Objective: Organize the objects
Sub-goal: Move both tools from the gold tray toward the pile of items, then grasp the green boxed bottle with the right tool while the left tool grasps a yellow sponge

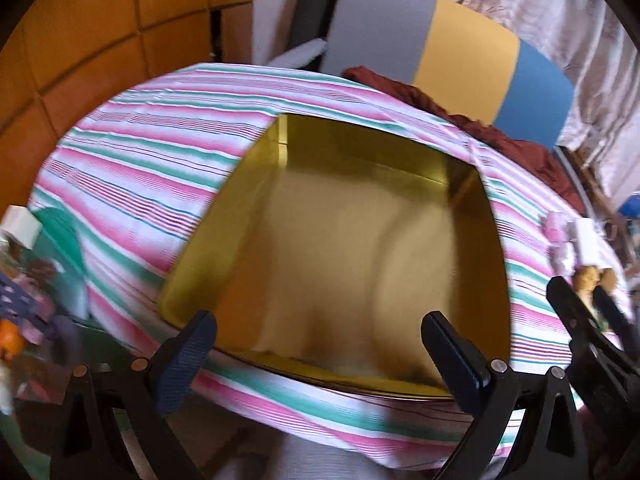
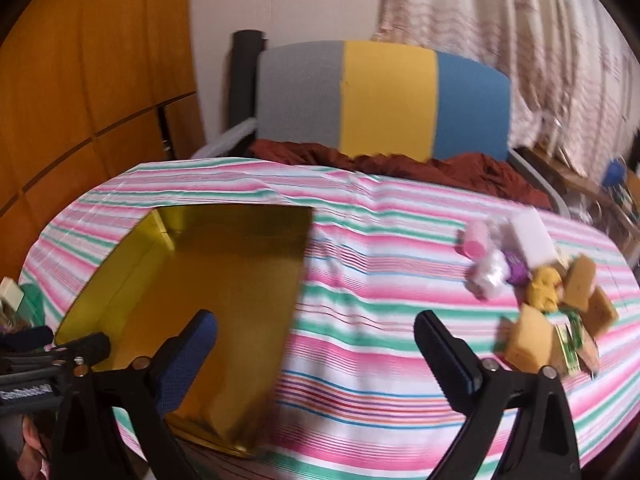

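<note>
An open gold tin box (image 1: 344, 248) lies on the striped tablecloth (image 1: 140, 168); nothing shows inside it. It also shows at the left in the right wrist view (image 2: 192, 304). My left gripper (image 1: 320, 356) is open and empty, hovering over the box's near rim. My right gripper (image 2: 316, 356) is open and empty above the cloth, just right of the box. A pile of small objects lies at the right: yellow sponges (image 2: 528, 344), a white block (image 2: 528, 236), a pink-capped bottle (image 2: 476, 244), a white bottle (image 2: 492, 272) and a green packet (image 2: 572, 344).
A chair with a grey, yellow and blue back (image 2: 384, 104) stands behind the table, with dark red cloth (image 2: 400, 168) on its seat. Wooden panels (image 2: 80, 80) are at the left, curtains (image 2: 520, 40) at the right. Clutter (image 1: 24, 280) lies off the table's left edge.
</note>
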`<state>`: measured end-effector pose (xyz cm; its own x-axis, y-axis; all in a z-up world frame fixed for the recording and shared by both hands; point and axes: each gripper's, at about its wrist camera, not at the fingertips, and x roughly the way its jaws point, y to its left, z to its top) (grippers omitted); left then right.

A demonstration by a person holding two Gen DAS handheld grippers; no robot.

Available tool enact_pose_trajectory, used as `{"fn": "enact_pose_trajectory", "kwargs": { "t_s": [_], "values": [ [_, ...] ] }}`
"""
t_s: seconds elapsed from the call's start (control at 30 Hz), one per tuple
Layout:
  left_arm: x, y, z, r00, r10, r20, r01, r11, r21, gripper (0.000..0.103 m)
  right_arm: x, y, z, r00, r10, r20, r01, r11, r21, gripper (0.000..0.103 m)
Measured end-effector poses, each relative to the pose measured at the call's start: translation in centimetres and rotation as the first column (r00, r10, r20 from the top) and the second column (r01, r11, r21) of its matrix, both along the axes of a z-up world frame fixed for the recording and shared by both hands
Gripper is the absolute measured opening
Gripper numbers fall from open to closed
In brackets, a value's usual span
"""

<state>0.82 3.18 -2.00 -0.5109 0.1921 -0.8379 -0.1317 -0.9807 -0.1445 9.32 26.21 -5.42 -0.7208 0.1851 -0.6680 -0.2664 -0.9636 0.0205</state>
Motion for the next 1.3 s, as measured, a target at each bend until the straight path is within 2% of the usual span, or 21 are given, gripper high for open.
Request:
{"fn": "enact_pose_trajectory", "kwargs": {
  "t_s": [0.17,0.3,0.37,0.43,0.57,0.63,0.77,0.83,0.9,1.0,1.03,1.13,1.17,1.27,1.3],
  "values": [
    [1.2,3.2,-0.3,0.994,-0.105,-0.013,0.106,0.992,0.072,0.103,3.0,5.7,-2.0,0.991,-0.127,0.033,0.127,0.992,-0.005,0.089],
    [2.3,6.5,-0.6,0.977,-0.213,0.014,0.21,0.973,0.091,0.103,6.4,11.3,-3.5,0.963,-0.267,0.044,0.268,0.963,0.0,0.084],
    [2.8,8.3,-0.7,0.966,-0.259,0.025,0.255,0.962,0.095,0.103,7.7,13.8,-4.3,0.943,-0.327,0.059,0.327,0.945,-0.003,0.075],
    [3.9,10.0,-0.4,0.954,-0.299,0.008,0.298,0.951,0.08,0.103,9.2,16.9,-5.3,0.918,-0.39,0.078,0.393,0.919,-0.03,0.064],
    [5.7,13.1,0.5,0.925,-0.377,-0.038,0.377,0.926,0.001,0.103,11.8,22.0,-6.7,0.866,-0.491,0.098,0.5,0.86,-0.107,0.063],
    [6.2,14.5,0.6,0.901,-0.432,-0.033,0.432,0.902,0.001,0.103,12.5,23.9,-7.3,0.859,-0.502,0.1,0.512,0.848,-0.137,0.062],
    [6.8,16.8,-0.1,0.852,-0.523,0.028,0.523,0.852,0.007,0.103,11.8,26.1,-8.8,0.877,-0.47,0.103,0.481,0.857,-0.185,0.06],
    [7.2,17.6,-0.2,0.842,-0.538,0.034,0.539,0.843,-0.003,0.103,11.3,26.6,-9.2,0.883,-0.459,0.1,0.47,0.862,-0.191,0.056],
    [7.6,18.0,-0.2,0.834,-0.551,0.041,0.55,0.835,0.02,0.103,10.7,26.5,-9.2,0.896,-0.438,0.076,0.444,0.879,-0.174,0.052],
    [7.4,18.5,-0.3,0.825,-0.559,0.077,0.552,0.828,0.097,0.103,9.5,26.0,-9.5,0.909,-0.409,0.084,0.417,0.899,-0.136,0.037],
    [7.2,18.7,-0.5,0.821,-0.563,0.098,0.547,0.824,0.146,0.103,9.0,26.1,-9.7,0.911,-0.403,0.087,0.412,0.901,-0.134,0.032],
    [6.9,19.6,-1.1,0.816,-0.561,0.141,0.518,0.817,0.253,0.103,8.5,26.4,-9.8,0.914,-0.403,0.05,0.406,0.905,-0.13,0.031],
    [6.8,20.0,-1.1,0.816,-0.559,0.15,0.511,0.817,0.266,0.103,8.6,26.4,-9.9,0.913,-0.406,0.03,0.406,0.904,-0.133,0.031],
    [6.8,22.0,-0.9,0.811,-0.571,0.13,0.541,0.816,0.206,0.103,9.7,26.1,-10.2,0.911,-0.412,-0.017,0.403,0.899,-0.17,0.031],
    [6.8,23.3,-0.8,0.794,-0.598,0.112,0.575,0.797,0.182,0.103,10.3,26.1,-10.1,0.912,-0.408,-0.048,0.393,0.899,-0.192,0.031]
  ]
}}
